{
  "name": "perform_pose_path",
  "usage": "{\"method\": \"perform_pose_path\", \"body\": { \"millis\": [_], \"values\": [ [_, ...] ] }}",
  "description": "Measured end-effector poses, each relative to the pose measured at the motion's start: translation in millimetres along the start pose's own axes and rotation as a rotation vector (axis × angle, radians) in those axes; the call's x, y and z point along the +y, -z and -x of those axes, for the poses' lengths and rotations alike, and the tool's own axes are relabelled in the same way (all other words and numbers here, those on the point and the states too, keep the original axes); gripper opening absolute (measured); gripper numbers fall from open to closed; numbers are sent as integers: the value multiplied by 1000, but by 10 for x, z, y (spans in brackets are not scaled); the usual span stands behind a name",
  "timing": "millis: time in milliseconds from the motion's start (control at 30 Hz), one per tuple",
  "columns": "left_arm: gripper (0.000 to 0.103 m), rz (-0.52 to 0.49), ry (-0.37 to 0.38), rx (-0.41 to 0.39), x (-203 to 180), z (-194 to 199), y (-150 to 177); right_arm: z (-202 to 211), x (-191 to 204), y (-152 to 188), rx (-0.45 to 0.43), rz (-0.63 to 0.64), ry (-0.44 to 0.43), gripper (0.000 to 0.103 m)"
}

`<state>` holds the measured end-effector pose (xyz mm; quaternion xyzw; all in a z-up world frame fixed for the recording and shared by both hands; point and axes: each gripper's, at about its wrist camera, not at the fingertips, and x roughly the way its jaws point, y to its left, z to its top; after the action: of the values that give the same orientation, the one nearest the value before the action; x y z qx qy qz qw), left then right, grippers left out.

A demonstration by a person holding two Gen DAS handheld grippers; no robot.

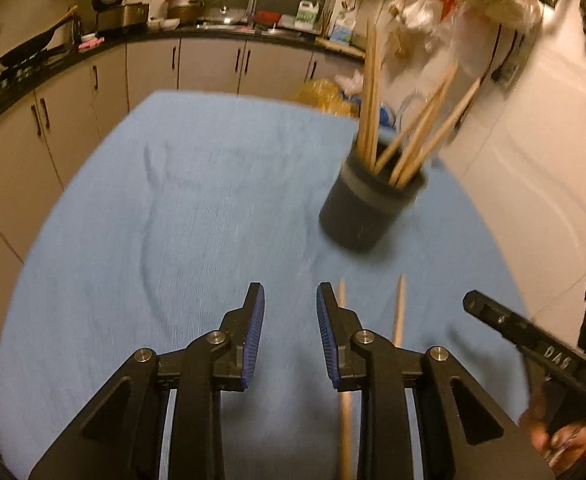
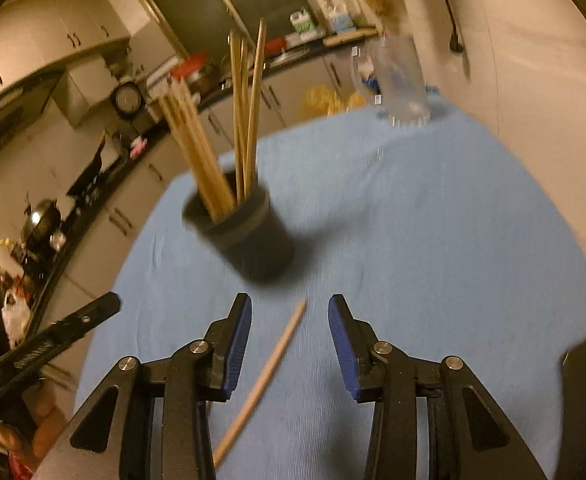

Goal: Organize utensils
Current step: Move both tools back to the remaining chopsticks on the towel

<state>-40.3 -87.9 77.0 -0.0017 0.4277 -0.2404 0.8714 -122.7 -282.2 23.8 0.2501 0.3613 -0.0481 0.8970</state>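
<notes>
A dark round cup (image 1: pixel 367 204) full of wooden chopsticks (image 1: pixel 373 100) stands on the blue cloth (image 1: pixel 173 220). Two loose chopsticks lie near me: one (image 1: pixel 347 420) runs under the right finger of my left gripper (image 1: pixel 290 292), the other (image 1: pixel 399 312) just right of it. My left gripper is open, with only cloth between its blue pads. In the right wrist view the cup (image 2: pixel 245 236) is ahead to the left. A loose chopstick (image 2: pixel 269 372) lies slantwise on the cloth between the jaws of my open right gripper (image 2: pixel 290 304), and neither pad touches it.
A clear plastic bottle (image 2: pixel 403 80) stands at the table's far edge by the white wall. Kitchen cabinets and a counter (image 1: pixel 213 32) with pots and a sink curve behind the table. Each view shows the other gripper beside it (image 1: pixel 533 340) (image 2: pixel 53 340), held by a hand.
</notes>
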Motion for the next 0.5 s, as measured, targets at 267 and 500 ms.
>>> {"method": "perform_pose_path", "body": {
  "millis": [267,500],
  "values": [
    [25,23,0,77,193,-141,444,-159,25,280,83,12,18,40],
    [26,44,7,74,249,-86,463,-440,247,244,170,20,24,37]
  ]
}}
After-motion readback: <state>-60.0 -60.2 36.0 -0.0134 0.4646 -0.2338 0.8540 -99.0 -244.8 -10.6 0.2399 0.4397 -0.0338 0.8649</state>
